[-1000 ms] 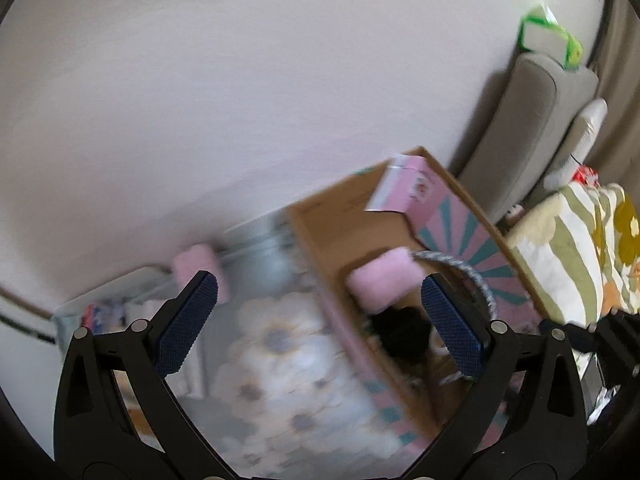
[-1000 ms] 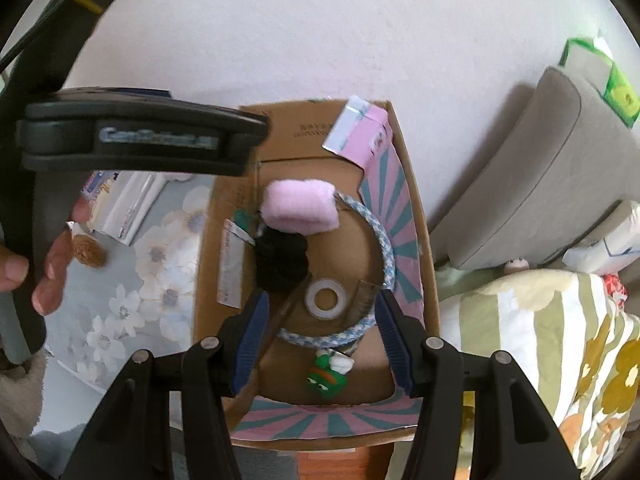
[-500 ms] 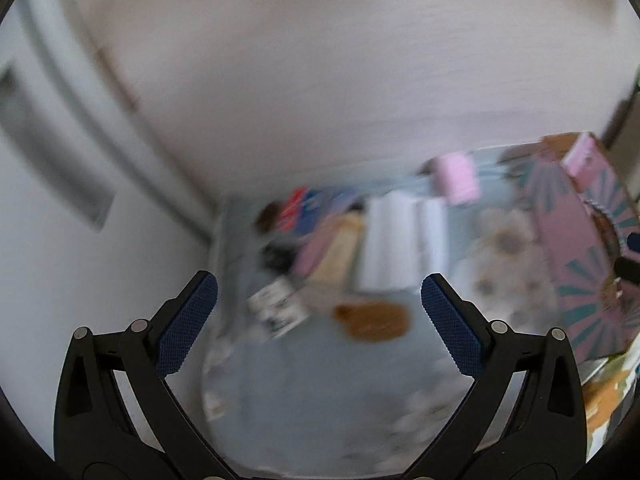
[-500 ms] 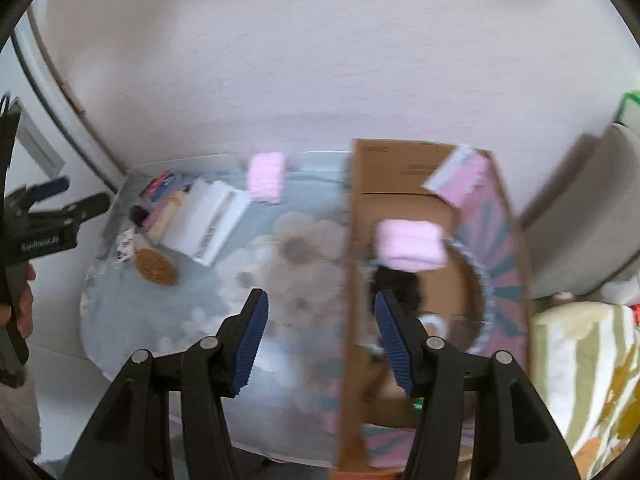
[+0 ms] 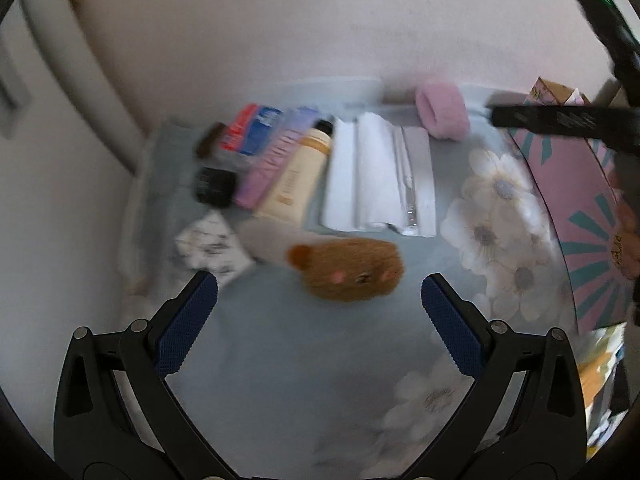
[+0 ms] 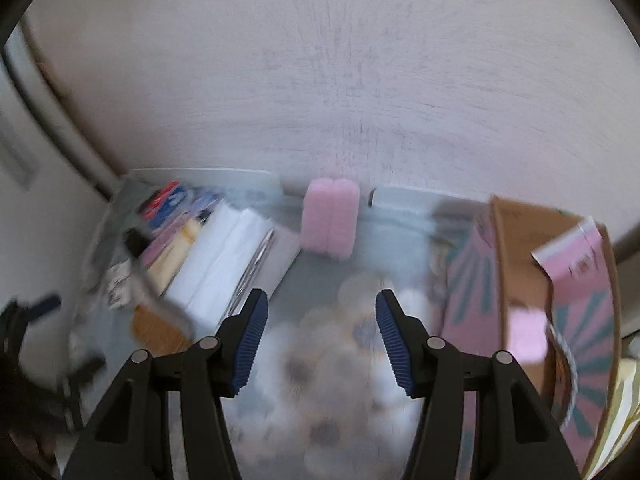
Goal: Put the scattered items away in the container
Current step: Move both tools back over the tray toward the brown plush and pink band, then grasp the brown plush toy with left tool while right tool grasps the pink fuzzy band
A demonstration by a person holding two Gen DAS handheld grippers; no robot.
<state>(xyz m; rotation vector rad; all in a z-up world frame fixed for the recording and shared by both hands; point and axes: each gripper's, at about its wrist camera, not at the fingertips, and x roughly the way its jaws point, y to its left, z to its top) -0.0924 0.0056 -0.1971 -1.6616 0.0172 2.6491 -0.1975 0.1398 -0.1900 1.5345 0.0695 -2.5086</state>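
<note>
My left gripper [image 5: 319,287] is open and empty, just short of a brown plush toy [image 5: 348,268] on the grey floral mat [image 5: 304,360]. Beyond it lie a cream tube [image 5: 294,180], a pink box [image 5: 272,168], a black jar [image 5: 214,186], a white folded packet [image 5: 378,178] and a pink fluffy roll [image 5: 442,114]. My right gripper [image 6: 318,306] is open and empty above the mat [image 6: 320,380], facing the pink roll [image 6: 330,220]. The pink cardboard box [image 6: 560,320] stands at the right, with a pink item inside.
A wall runs behind the mat. A red and blue pack [image 5: 250,130] and a printed sachet [image 5: 214,246] lie at the mat's left. The box side [image 5: 580,208] shows at the right of the left wrist view. The right gripper's body [image 5: 560,120] crosses above it.
Both grippers have swung away from the box to the left, over the mat. The left gripper has dropped closer to the brown plush toy. The right gripper now faces the pink roll.
</note>
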